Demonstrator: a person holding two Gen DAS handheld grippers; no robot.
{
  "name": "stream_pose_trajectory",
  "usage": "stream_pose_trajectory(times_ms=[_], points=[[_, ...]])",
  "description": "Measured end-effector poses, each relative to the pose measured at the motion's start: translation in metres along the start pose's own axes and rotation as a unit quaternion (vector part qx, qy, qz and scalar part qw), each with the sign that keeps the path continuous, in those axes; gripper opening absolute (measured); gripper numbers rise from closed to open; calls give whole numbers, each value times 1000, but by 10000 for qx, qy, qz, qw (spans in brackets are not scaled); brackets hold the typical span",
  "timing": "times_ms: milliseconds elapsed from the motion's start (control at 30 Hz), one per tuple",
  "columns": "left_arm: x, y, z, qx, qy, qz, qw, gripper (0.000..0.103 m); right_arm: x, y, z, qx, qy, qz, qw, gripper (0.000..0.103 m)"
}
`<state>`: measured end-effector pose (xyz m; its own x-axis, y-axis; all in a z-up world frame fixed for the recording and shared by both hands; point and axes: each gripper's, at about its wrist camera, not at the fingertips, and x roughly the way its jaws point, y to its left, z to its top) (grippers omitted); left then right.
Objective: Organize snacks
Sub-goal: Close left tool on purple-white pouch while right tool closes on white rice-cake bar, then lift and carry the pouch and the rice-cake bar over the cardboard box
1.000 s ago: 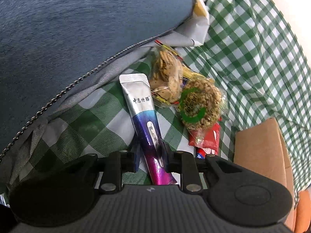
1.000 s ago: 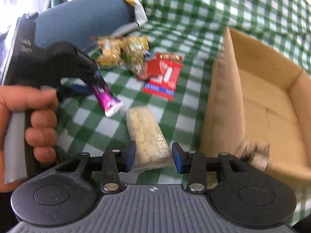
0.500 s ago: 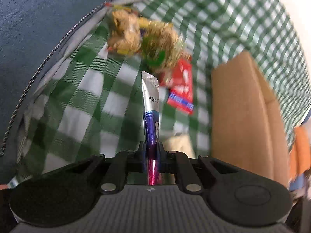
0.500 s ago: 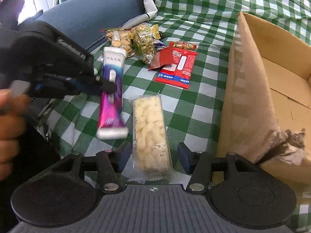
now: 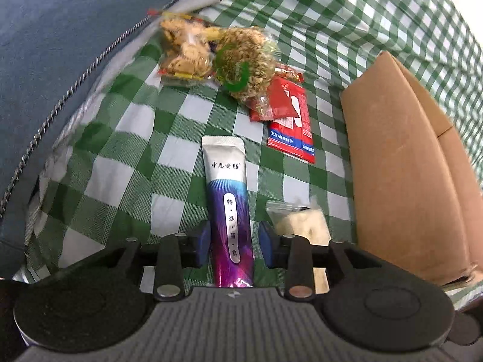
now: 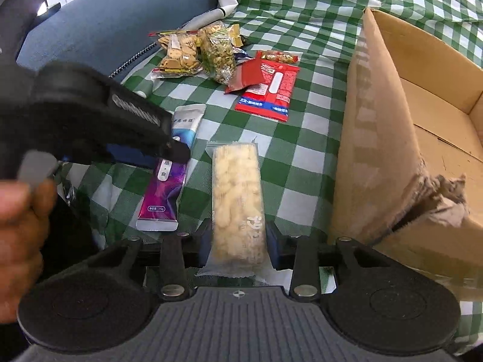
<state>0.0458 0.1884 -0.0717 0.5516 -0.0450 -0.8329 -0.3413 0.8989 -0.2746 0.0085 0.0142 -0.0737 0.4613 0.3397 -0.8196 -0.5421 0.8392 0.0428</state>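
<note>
A purple and white stick pouch [image 5: 228, 208] lies flat on the green checked cloth between the fingers of my left gripper [image 5: 234, 242], which is open around it. It also shows in the right wrist view [image 6: 169, 178] under the left gripper [image 6: 178, 150]. A clear packet of pale puffed snack [image 6: 237, 208] lies between the fingers of my right gripper [image 6: 238, 246], whose blue pads touch its sides. A corner of it shows in the left wrist view [image 5: 299, 220].
An open cardboard box [image 6: 371, 138] stands to the right, with a torn near corner. Biscuit and nut bags [image 6: 199, 51] and red packets [image 6: 268, 90] lie further back. A blue cushion [image 6: 114, 27] borders the left.
The left gripper lowered the purple pouch flat onto the cloth and opened its fingers. The right gripper closed in on the pale snack packet.
</note>
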Motion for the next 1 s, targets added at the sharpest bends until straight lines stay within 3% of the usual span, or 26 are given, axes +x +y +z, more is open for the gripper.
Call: stream_pose_trajectory(times_ms=[300, 500, 600, 833, 1000], points=[[1, -1, -2, 102, -108, 182, 9997, 38, 5, -4, 4, 126, -90, 83, 9998, 47], [2, -5, -3, 274, -119, 238, 9993, 37, 19, 2, 5, 93, 47, 0, 9999, 46], [3, -6, -3, 333, -141, 308, 9989, 31, 19, 3, 5, 87, 25, -118, 9999, 39], [1, -11, -4, 517, -298, 459, 9972, 20, 15, -1, 5, 204, -14, -282, 9994, 39], [-7, -6, -3, 391, -420, 309, 9979, 14, 16, -4, 5, 303, 1, -348, 9989, 39]])
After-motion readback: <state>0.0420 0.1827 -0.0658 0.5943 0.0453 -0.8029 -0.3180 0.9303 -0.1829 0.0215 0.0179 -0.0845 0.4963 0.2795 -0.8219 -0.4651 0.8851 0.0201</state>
